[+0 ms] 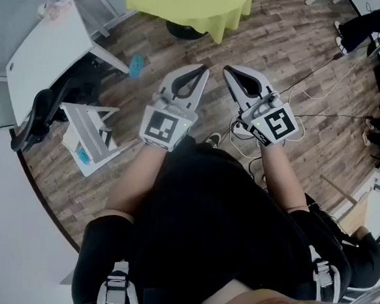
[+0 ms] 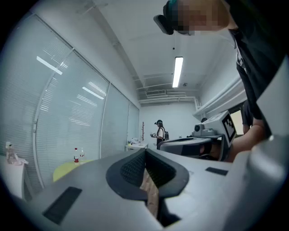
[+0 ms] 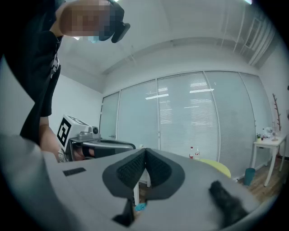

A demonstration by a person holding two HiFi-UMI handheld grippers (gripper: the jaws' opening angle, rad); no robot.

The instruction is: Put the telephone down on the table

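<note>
Cables (image 1: 311, 96), white step stool (image 1: 92, 135) and yellow-clothed table (image 1: 195, 6) on wood floor (image 1: 285, 35)

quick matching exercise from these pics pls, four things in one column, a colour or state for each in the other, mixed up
Things:
1 left gripper
2 round table
3 office chair
4 step stool

Colour or state:
a black
b white
c jaws shut, nothing between them
d yellow-green

Pairs: 1-c, 2-d, 3-a, 4-b
</note>
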